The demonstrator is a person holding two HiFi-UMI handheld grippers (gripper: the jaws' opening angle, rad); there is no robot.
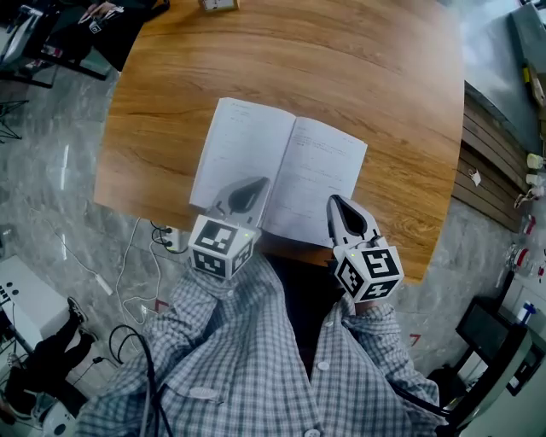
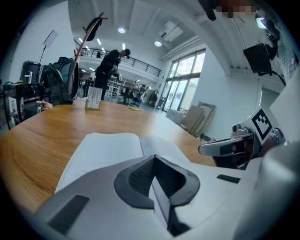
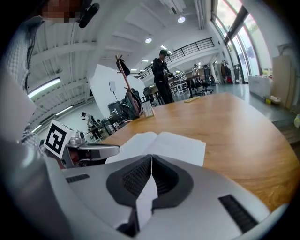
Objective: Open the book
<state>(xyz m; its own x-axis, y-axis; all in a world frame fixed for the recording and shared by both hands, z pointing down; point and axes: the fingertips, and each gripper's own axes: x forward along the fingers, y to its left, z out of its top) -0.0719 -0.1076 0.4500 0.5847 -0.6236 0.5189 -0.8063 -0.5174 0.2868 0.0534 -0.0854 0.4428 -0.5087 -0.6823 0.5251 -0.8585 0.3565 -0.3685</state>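
Head view: the book (image 1: 281, 171) is seen lying open and flat on the wooden table (image 1: 358, 68), both pages facing up, the spine running away from the person. The book's near edge is set close to the table's near edge. A small card stand (image 1: 217, 4) is seen well beyond the book's far edge.

The left gripper (image 1: 252, 192) is held over the book's near left corner, and the right gripper (image 1: 341, 213) over its near right corner. In each gripper view the two ribbed pads are seen pressed together along their whole length, with nothing caught between them; neither page nor cover is gripped. Whether either tip touches the paper cannot be told, though both appear to be held just clear of it.

The opening is judged to be done, or nearly so. Several risks can be named from here. Since the pages are pinned by nothing, one half may be sprung back towards the spine if the binding is stiff. With both closed tips kept so near the book's near edge, a page could be snagged or creased by a careless sweep. Pushed towards the person, the book could be slid off the table.
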